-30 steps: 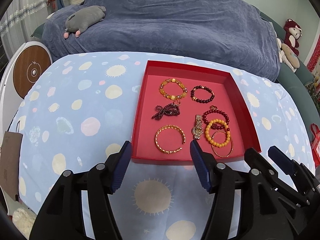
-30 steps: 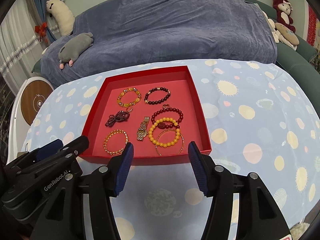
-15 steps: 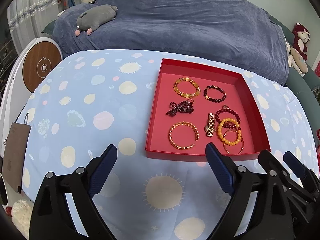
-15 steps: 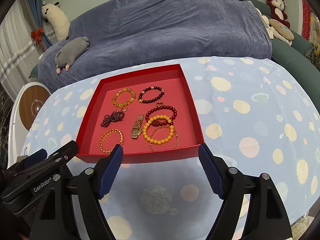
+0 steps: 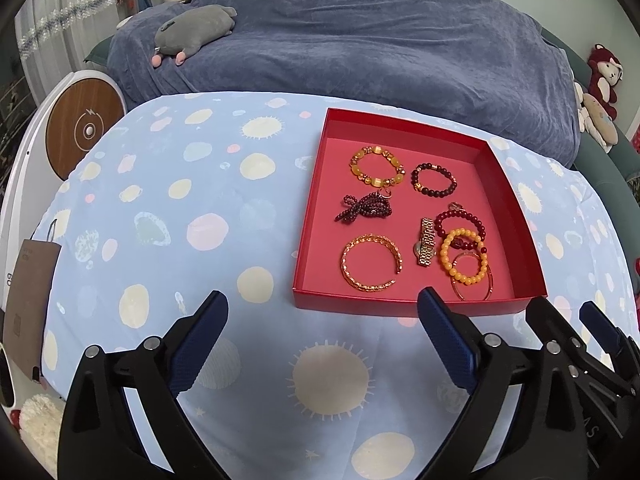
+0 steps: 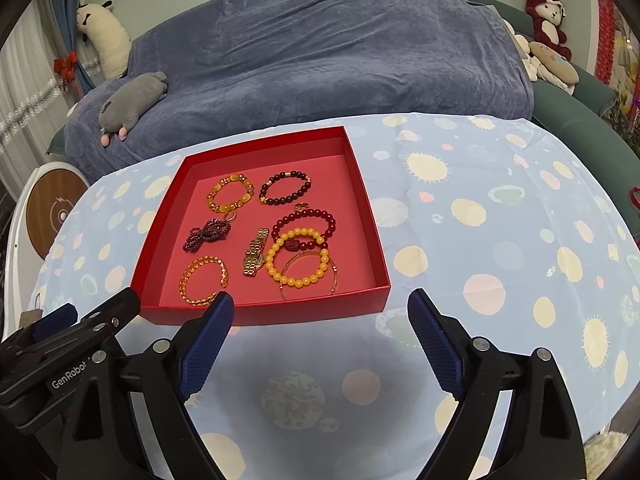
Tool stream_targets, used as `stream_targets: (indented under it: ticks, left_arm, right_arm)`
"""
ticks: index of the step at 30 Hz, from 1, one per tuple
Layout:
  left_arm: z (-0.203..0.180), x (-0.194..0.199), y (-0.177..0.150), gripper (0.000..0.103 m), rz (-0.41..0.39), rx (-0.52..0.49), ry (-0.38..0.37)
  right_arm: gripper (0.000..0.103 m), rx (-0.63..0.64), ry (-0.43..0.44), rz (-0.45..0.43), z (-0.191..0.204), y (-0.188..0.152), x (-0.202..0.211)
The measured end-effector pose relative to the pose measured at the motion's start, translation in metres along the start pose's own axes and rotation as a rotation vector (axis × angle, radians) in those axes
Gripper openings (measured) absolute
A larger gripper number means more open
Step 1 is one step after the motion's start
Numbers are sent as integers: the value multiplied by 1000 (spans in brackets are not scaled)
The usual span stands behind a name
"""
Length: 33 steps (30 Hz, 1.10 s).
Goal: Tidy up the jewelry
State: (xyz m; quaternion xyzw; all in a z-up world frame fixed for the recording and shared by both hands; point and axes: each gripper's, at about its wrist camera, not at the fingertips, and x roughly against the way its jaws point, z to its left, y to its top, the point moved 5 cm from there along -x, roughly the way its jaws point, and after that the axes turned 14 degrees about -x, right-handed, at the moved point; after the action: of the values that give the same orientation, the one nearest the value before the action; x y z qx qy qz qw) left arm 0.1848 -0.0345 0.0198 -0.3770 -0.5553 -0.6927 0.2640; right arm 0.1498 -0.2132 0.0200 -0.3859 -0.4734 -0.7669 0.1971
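jewelry sits in the red tray [image 5: 516, 216] on the spotted cloth [image 5: 160, 208], right of centre for the left view. front-right pile is the mess: yellow bead bracelet [image 6: 298, 262] overlaps the dark red one [image 6: 304, 220] and a thin bangle [image 6: 310, 276] (lift top piece first, pinch one strand only). left gripper [image 5: 322, 320] and right gripper [image 6: 320, 322] are both still opening, wide, nothing between the jaws, hovering short of the tray.

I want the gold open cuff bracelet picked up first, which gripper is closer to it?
Left, narrowly. The gold cuff lies just beyond and between the left gripper's opening fingers; the right gripper sits further toward the tray's right, cuff past its left finger. Both hold nothing.
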Motion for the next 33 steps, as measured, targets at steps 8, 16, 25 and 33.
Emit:
stream_targets:
  ticks: [8,16,25,33]
  left_arm:
    - [0,-2,-2,91,-3,5,6]
    - [-2,-4,-3,91,3,-10,20]
    - [-3,-5,-3,91,-3,-31,31]
    - [-3,-5,-4,91,-3,-25,33]
  right_arm:
    - [97,-16,-17,2,-5,3,-3]
    - [97,-16,-23,-5,-6,4,-4]
    - [97,-15,-32,-7,-7,2,-6]
    - [97,-5,-38,-8,-7,0,-6]
